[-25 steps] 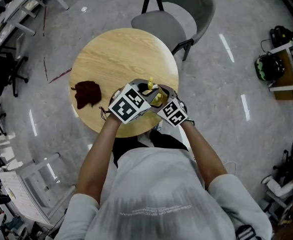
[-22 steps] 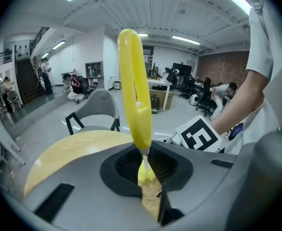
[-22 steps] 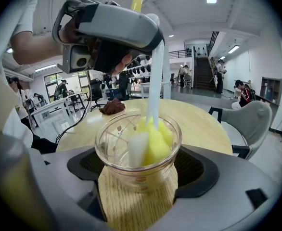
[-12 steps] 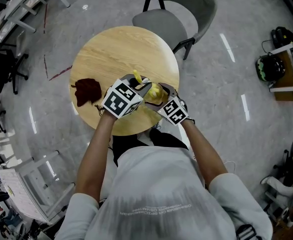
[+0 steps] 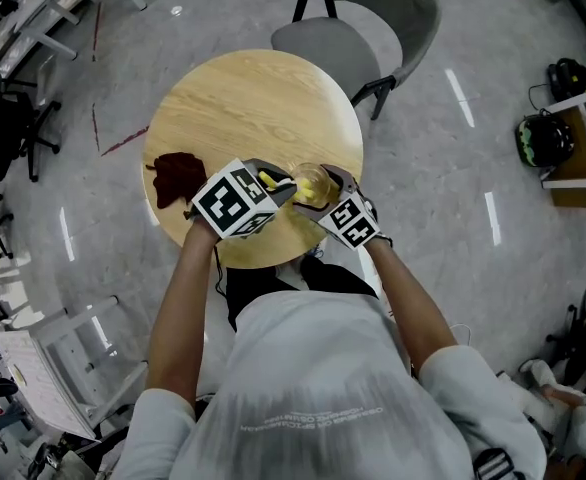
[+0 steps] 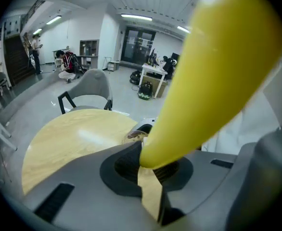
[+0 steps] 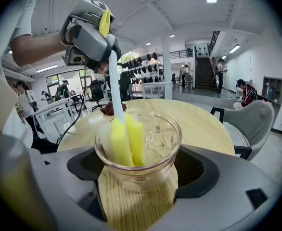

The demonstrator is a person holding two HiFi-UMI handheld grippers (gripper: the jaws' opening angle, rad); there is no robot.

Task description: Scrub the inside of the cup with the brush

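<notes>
A clear glass cup point(image 7: 140, 150) with a leaf pattern sits between the jaws of my right gripper point(image 7: 140, 177), which is shut on it above the round wooden table point(image 5: 243, 108). The brush's yellow sponge head point(image 7: 121, 138) stands inside the cup, its white stem rising to my left gripper point(image 7: 90, 35). In the left gripper view the yellow brush handle point(image 6: 213, 76) fills the frame, and the left gripper point(image 6: 148, 170) is shut on it. The head view shows both grippers close together at the table's near edge, the cup point(image 5: 313, 185) between them.
A dark red cloth point(image 5: 178, 175) lies on the table's left side. A grey chair point(image 5: 358, 33) stands beyond the table. Desks and office chairs line the far left of the room, and people sit or stand in the background.
The left gripper has swung left and lowered its brush end toward the cup. The cup in the right gripper has shifted slightly up and right.
</notes>
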